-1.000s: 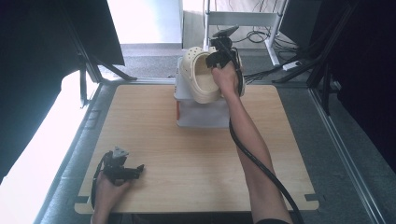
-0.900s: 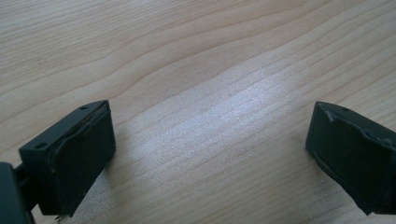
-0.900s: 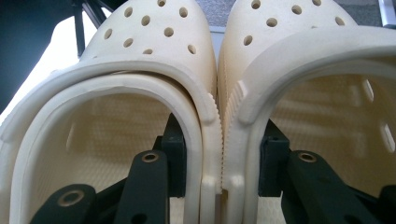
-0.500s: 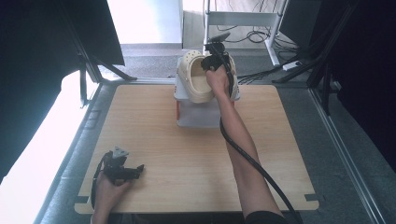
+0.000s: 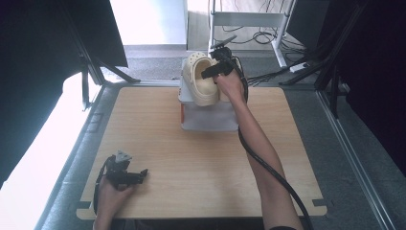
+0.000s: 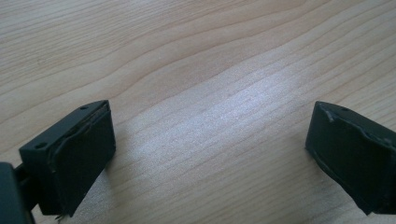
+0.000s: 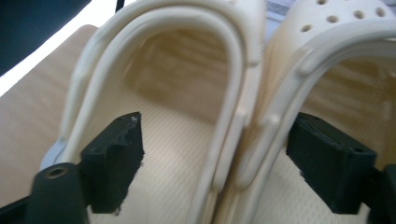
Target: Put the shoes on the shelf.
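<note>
Left to right, landmark = the white box (image 5: 209,115) at the far middle of the counter (image 5: 158,143).

My left hand-held gripper (image 5: 128,175) sits well short of the box, at the near left corner of the counter, lying on the wood under my left hand (image 5: 111,196). Its jaws are apart, nothing between them. In the left gripper view just bare wood grain shows between the two black pads (image 6: 84,154).

On top of the box: two cream clogs side by side, touching along their inner edges. The left clog (image 5: 201,81) lies with its opening up and its toe toward me, overhanging the near side of the box top a bit. The right clog (image 7: 327,70) is mostly hidden behind my right hand (image 5: 231,85) in the high view; the right gripper view shows its perforated upper and heel strap.

My right hand-held gripper (image 5: 218,67) is above the box, right over the clogs. Its jaws have just been opening and now stand wide. They straddle the two touching inner walls: one pad hangs inside the left clog's opening, the other inside the right clog's. Neither pad presses on a wall, so no clamp on either clog.
</note>
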Available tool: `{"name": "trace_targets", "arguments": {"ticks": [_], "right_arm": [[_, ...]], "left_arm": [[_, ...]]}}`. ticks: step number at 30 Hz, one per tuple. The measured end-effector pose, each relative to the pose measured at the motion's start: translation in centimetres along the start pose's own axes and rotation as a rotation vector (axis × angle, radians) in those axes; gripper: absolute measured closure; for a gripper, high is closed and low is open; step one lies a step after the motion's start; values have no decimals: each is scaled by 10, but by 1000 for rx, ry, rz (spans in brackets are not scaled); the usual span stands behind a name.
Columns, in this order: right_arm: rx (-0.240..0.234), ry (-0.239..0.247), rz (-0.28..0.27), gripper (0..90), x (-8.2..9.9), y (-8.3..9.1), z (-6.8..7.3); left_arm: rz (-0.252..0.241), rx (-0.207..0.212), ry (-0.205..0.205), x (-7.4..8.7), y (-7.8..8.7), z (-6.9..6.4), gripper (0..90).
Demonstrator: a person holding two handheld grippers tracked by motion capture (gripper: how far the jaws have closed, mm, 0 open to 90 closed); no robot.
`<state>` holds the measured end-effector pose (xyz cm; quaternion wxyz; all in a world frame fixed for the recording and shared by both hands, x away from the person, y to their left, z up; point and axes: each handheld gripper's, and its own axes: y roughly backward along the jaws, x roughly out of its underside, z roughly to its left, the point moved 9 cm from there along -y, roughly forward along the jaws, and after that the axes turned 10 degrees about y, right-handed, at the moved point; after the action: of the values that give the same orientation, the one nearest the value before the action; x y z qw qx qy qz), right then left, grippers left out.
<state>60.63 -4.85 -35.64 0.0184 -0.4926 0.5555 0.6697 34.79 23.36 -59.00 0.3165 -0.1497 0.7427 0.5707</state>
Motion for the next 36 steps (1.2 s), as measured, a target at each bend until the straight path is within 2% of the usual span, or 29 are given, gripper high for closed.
{"name": "trace_targets", "arguments": {"ticks": [2, 4, 8, 9, 13, 16, 18, 19, 21, 22, 31, 35, 36], "right_arm": [[-5, 19, 5, 138, 3, 5, 3], [-53, 39, -36, 133, 6, 16, 12], [-74, 62, -54, 122, 8, 26, 18], [-85, 84, -68, 61, 9, 32, 22], [-89, 112, -77, 0, 11, 38, 27], [-102, 159, -71, 0, 20, 44, 31], [-104, 164, -64, 0, 22, 45, 31], [-112, 187, -62, 0, 25, 47, 33], [-130, 187, -71, 0, 29, 52, 36], [-146, 182, -95, 0, 31, 57, 39], [-175, 215, -131, 0, 48, 78, 45], [-186, 225, -136, 0, 58, 88, 46], [-191, 230, -135, 0, 66, 93, 47]], "left_arm": [[0, 0, 0, 0, 0, 0, 13], [0, 0, 0, 0, 0, 0, 13], [-6, -4, 1, 0, 0, 0, 13], [-6, -4, 1, 0, 0, 0, 13], [0, 0, -1, 0, 0, 0, 13], [0, 1, 4, 0, 0, 0, 13], [0, 1, 4, 0, 0, 0, 13], [0, 0, 4, 0, 0, 0, 13], [0, 1, 4, 0, 0, 0, 13], [0, 0, 3, 0, 0, 0, 13], [-4, -3, 2, 0, 0, 0, 13], [-4, -4, -1, 0, 0, 0, 13], [-4, -4, -1, 0, 0, 0, 13]]}}
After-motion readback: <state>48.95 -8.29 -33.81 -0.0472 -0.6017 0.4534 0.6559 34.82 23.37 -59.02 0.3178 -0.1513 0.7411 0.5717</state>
